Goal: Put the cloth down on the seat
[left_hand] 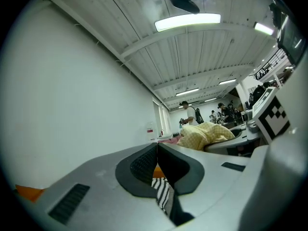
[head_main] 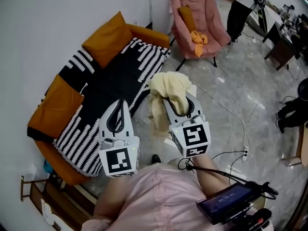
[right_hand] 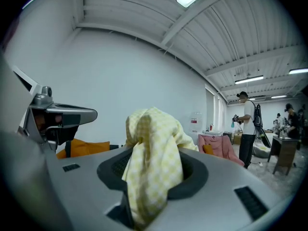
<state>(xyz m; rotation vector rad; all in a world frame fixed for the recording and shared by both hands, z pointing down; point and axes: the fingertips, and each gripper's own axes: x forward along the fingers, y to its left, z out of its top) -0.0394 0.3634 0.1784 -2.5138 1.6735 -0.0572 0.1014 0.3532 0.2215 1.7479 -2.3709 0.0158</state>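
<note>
Yellow, pale and checked, the soft cloth (head_main: 168,90) is hanging in a bunch from the right gripper (head_main: 179,104), whose jaws are clamping tight on it; in the right gripper view the fabric is spilling over both pads and trailing down. It is dangling above the grey marble floor (head_main: 240,81), just beside the front edge of the orange sofa (head_main: 53,109), not touching the seat. A black-and-white striped blanket (head_main: 120,73) is covering that seat, with an orange square cushion (head_main: 108,37) lying at its far end. The left gripper (head_main: 121,106) is hovering over the blanket's striped edge, its jaws pressing together on nothing. Further off, a pink armchair (head_main: 211,23) is carrying an orange rag (head_main: 197,40), and a thin white cable (head_main: 231,114) is snaking across the floor
</note>
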